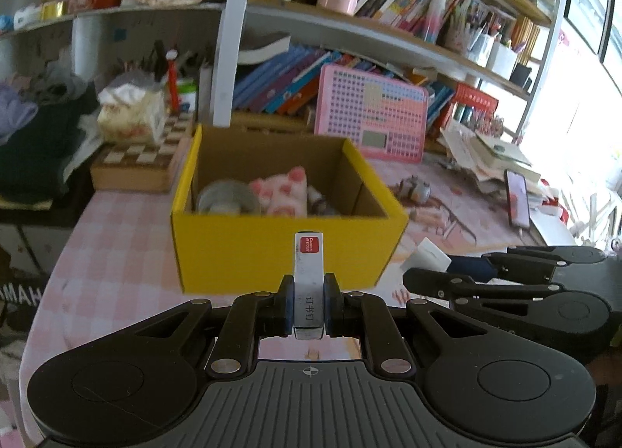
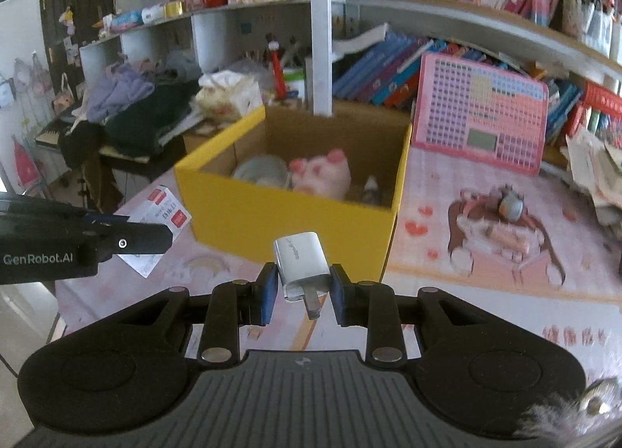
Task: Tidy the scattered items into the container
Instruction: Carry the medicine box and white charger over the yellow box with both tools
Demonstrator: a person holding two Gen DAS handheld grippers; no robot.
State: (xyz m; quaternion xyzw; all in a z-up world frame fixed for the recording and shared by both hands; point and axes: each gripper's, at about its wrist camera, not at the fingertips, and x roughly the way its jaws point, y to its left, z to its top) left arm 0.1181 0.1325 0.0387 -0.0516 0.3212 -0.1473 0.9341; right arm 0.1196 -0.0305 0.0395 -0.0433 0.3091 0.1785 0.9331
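1. The box (image 1: 287, 249) is the landmark: open-topped cardboard, bright yellow outside, plain brown inside, standing on the pink checked bench (image 1: 116, 253).
2. Inside the box lie a pink plush pig (image 1: 282, 191), a roll of tape (image 1: 227, 197) to its left, and a small dark item to its right, too blurred to identify.
3. Just in front of the box's near wall, the left gripper (image 1: 309, 304) has its jaws closed on a staple box (image 1: 309, 273): slim, grey-white, with a red label at its far end and printed characters along its side. It stands lengthwise between the blue pads, clear of the bench.
4. At the box's near right corner, the right gripper (image 2: 303, 292) has its jaws clamped on a charger (image 2: 301, 263): a white rounded plug block, tilted, its metal prongs pointing back toward the camera.
5. Right of the box, a small grey figure (image 2: 511, 203) lies on the bench's printed mat.
6. Behind the box, a pink grid-patterned board (image 1: 369, 113) leans against shelved books.
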